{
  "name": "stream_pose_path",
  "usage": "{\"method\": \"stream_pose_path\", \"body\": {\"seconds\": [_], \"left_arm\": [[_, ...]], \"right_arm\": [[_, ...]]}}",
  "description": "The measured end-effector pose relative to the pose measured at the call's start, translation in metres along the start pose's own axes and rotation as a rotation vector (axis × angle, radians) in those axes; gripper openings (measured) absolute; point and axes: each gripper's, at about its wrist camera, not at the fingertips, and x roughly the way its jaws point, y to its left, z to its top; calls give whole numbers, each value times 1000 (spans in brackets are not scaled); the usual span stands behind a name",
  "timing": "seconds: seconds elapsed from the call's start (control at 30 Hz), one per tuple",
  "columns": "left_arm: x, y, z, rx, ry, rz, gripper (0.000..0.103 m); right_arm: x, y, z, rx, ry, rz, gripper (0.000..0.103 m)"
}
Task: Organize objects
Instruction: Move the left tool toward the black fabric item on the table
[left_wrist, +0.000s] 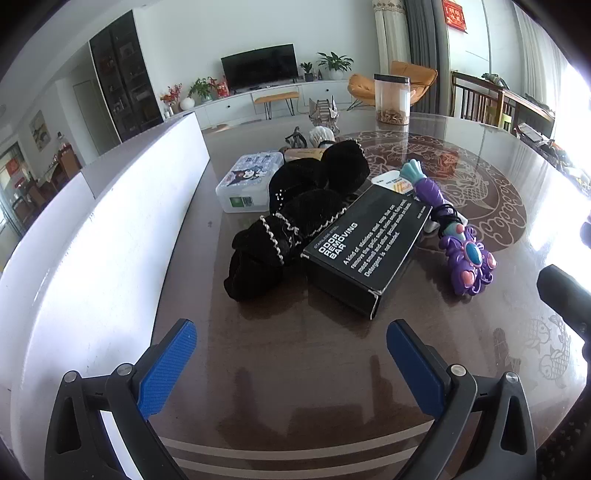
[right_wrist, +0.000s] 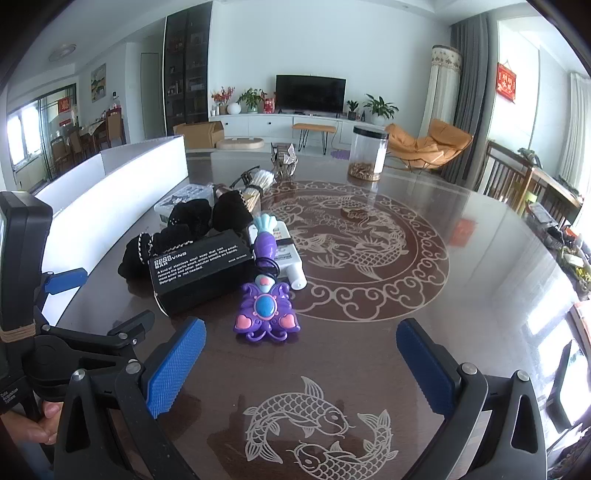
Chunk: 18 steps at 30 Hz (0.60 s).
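Bright living room: white walls, TV on a low white cabinet, orange lounge chair, grey curtains, maybe a dining area far left.

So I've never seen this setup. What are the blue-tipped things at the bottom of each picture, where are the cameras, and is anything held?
No robot here: a person holds handheld tongs in each hand, with a fisheye camera looking along each pair. One picture is from the left tongs, the other from the right tongs. Both stand open and empty above a dark table. On it lie a black box, a black fabric bundle, a purple toy, a white tube, a small clear case and, further back, a jar. A white bin stands at the left.
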Motion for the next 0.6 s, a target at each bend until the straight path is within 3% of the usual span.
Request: {"method": "stream_pose_path", "body": {"seconds": [0.3,0.6], "left_arm": [[7,6,-10,-19,43,-18,103],[14,5,-14,-19,71,-34,103]], "right_arm": [[35,-2,-4,16,161,32,103],[53,4,-12,-8,254,43,103]]}}
